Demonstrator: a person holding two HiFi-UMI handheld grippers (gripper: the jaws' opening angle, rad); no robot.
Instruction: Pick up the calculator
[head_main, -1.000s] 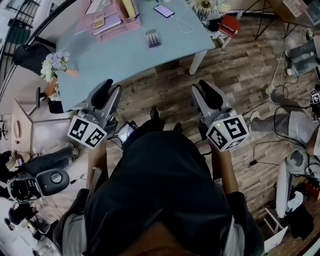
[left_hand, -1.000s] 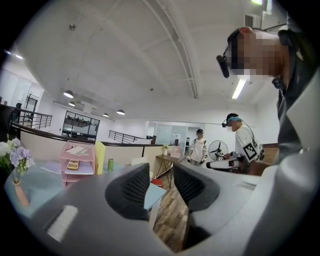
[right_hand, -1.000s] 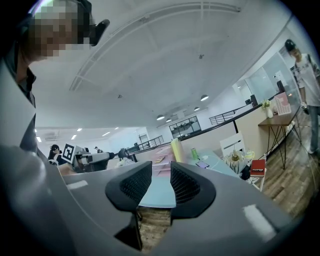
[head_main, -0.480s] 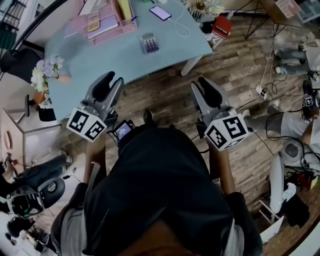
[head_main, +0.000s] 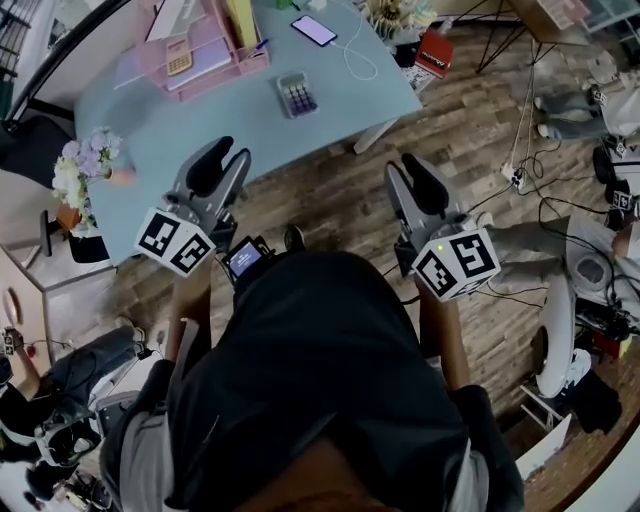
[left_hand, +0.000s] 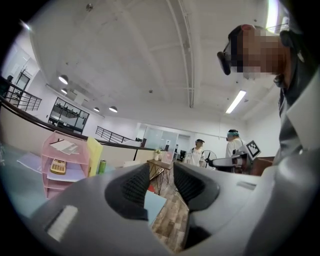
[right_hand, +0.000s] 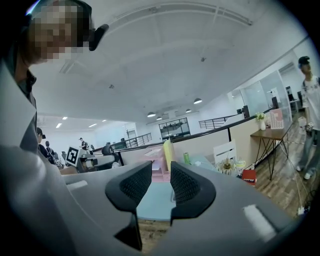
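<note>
calculator (head_main: 292, 95) | small, grey, rectangular; rows of keys seen below a display strip | laid flat, face up, slightly skewed | found on the pale blue table (head_main: 180, 120), toward its right end, near the front edge | not held

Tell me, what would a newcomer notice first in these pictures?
The left hand-held gripper and the right hand-held gripper, both open and empty, stand out in the head view. Beyond them, a grey calculator lies on a light blue table, near a pink paper tray.
</note>
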